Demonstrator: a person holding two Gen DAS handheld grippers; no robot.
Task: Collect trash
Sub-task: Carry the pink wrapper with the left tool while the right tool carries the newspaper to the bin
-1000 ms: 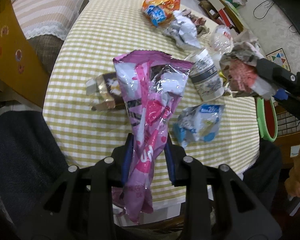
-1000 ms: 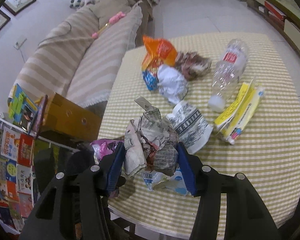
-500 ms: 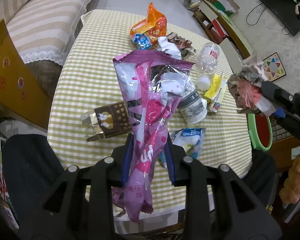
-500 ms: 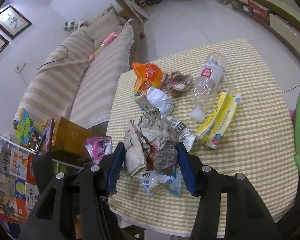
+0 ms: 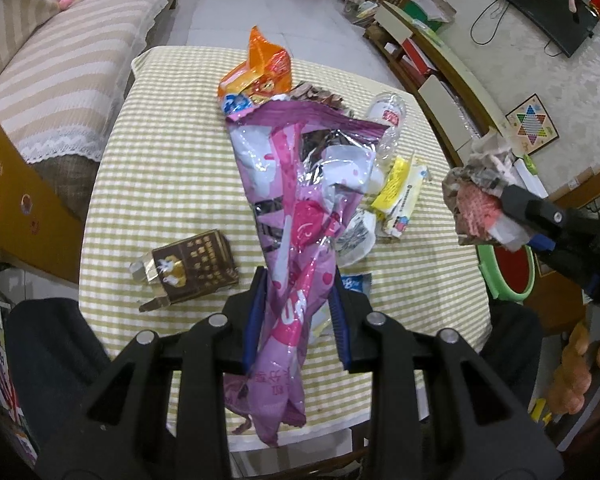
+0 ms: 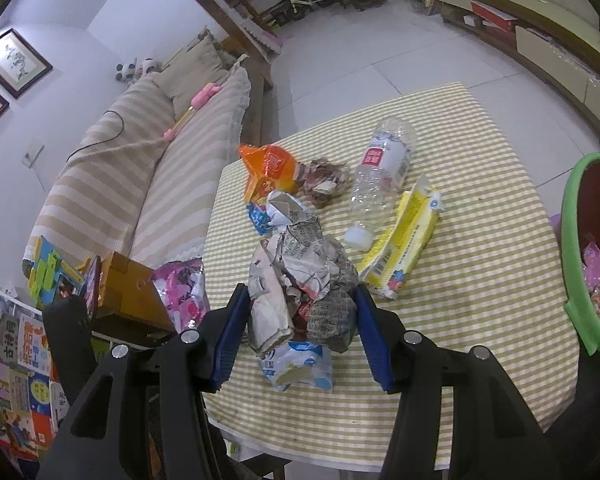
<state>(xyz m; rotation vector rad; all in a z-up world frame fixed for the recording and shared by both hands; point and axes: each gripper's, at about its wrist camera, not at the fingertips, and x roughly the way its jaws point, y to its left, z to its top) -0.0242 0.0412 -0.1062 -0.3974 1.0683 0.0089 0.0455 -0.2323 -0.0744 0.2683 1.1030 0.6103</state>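
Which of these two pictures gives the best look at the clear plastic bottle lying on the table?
The right wrist view: the clear plastic bottle lies there unobstructed from base to white cap, red label facing up. In the left wrist view only the bottle's upper part shows; the pink snack bag held in the left gripper covers the rest.

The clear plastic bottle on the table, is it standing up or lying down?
Lying down: the clear plastic bottle rests on its side on the checked tablecloth.
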